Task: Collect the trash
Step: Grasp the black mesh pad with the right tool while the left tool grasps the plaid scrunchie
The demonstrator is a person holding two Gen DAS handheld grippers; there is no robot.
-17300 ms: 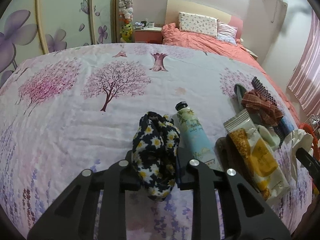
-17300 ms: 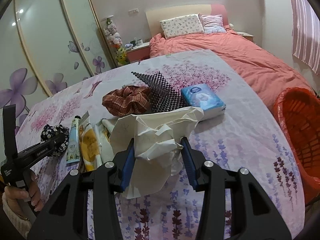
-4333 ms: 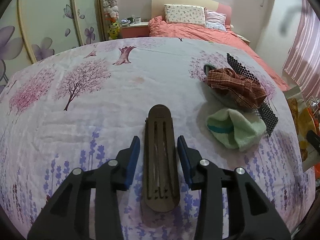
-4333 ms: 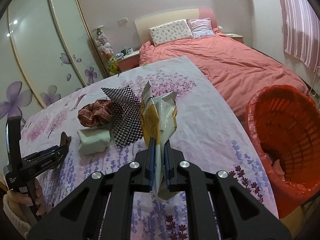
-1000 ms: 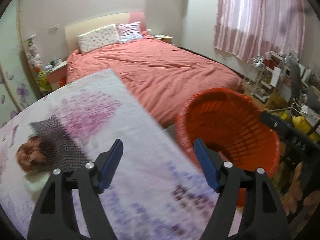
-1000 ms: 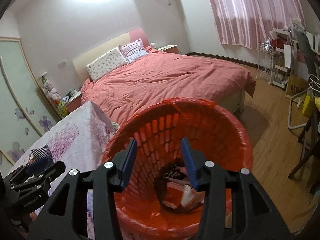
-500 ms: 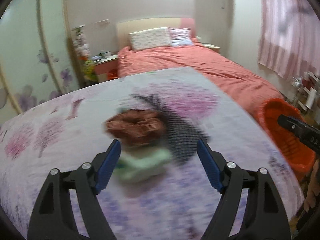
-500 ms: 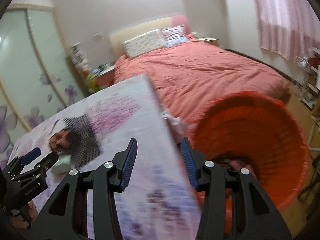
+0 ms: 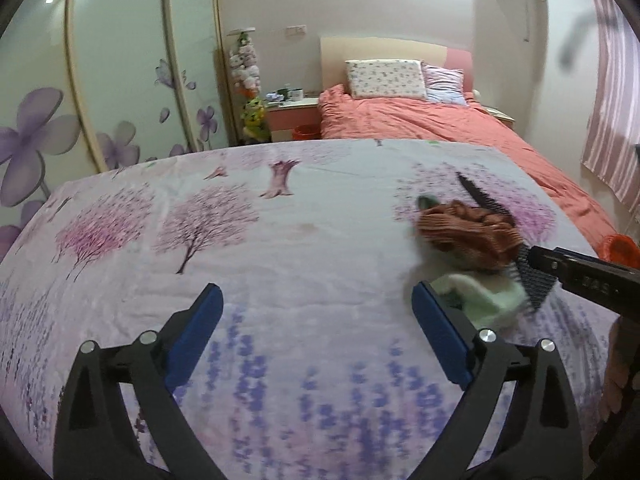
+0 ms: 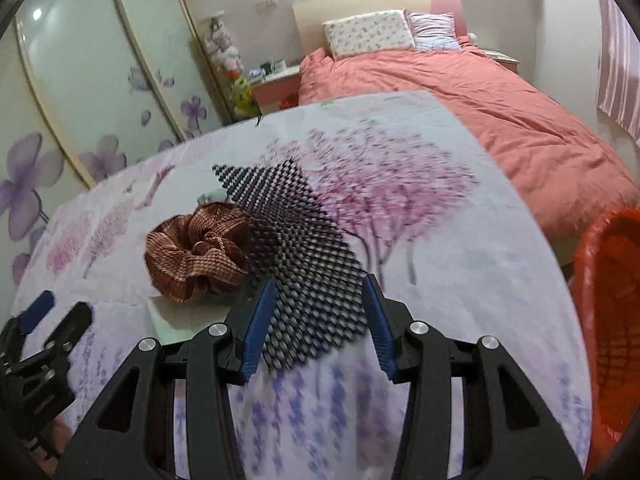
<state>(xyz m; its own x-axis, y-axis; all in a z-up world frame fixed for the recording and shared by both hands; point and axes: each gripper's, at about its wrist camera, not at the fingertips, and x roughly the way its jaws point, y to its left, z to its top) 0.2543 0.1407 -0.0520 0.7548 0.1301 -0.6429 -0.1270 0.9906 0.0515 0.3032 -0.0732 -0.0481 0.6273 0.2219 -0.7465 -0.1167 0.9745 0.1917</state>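
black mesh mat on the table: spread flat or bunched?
Mostly spread flat: the black mesh mat lies open on the tablecloth, its left edge tucked under the brown scrunchie.

Scrunchie (image 10: 196, 254) lies left of the mesh (image 10: 304, 264), towel (image 10: 188, 322) before it.

On the table (image 10: 460, 264) — one scrunchie (image 10: 196, 252), one mesh sheet (image 10: 304, 256), one green cloth (image 9: 486, 300) — beside one orange basket (image 10: 612, 320).

Soft indoor light, fisheye-bent edges with dark corners, slight motion blur.
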